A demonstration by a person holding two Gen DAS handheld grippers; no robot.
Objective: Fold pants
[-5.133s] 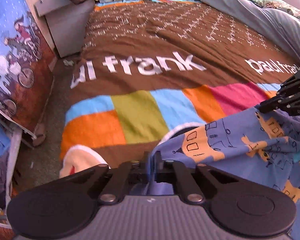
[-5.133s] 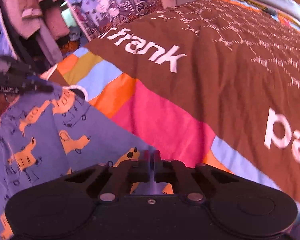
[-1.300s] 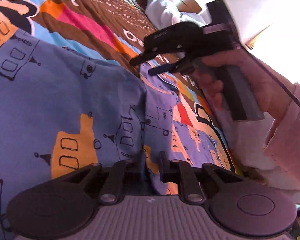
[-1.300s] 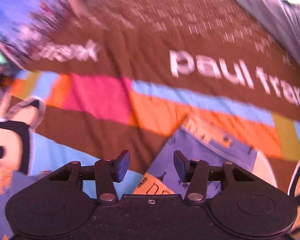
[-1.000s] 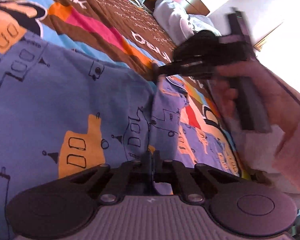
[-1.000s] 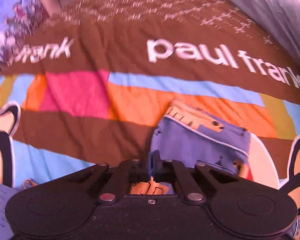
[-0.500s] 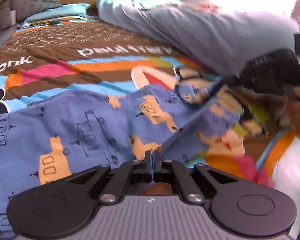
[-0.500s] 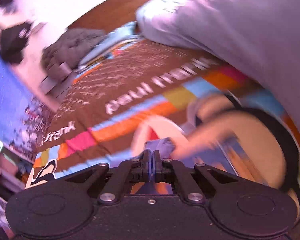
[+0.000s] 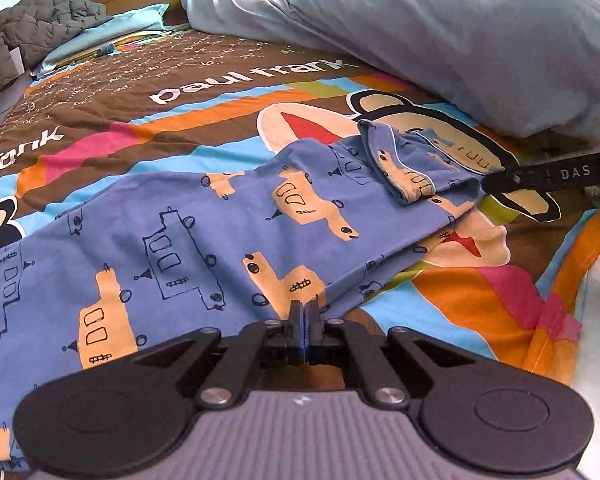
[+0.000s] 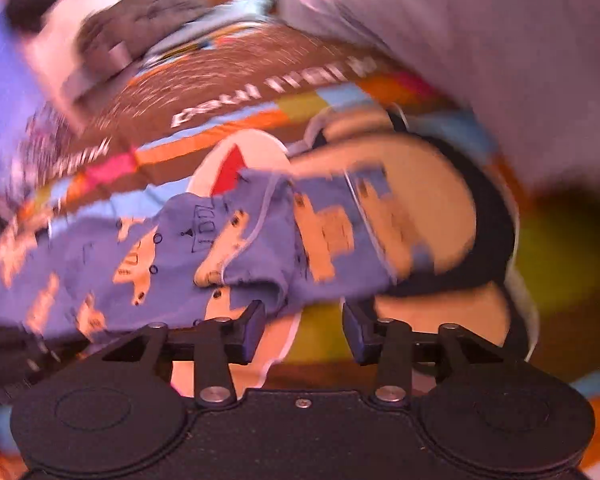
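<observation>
Blue pants [image 9: 204,236] with an orange vehicle print lie spread across the colourful bedspread [image 9: 228,76]. My left gripper [image 9: 304,312] is shut on the near edge of the pants. The far leg end is folded back on itself near the right gripper [image 9: 496,182], which shows from the side as a black bar. In the blurred right wrist view, my right gripper [image 10: 303,320] is open, with the crumpled leg end of the pants [image 10: 300,240] lying just beyond its fingers.
A large grey-blue duvet [image 9: 480,36] is heaped at the back right of the bed. A grey quilted jacket [image 9: 32,32] and light blue pillows [image 9: 100,40] lie at the headboard. The bed's edge runs along the right [image 9: 596,300].
My right gripper has opened and let go of the leg end, which now lies on the bedspread. My left gripper stays shut on the pants, and both views have swung towards the headboard.
</observation>
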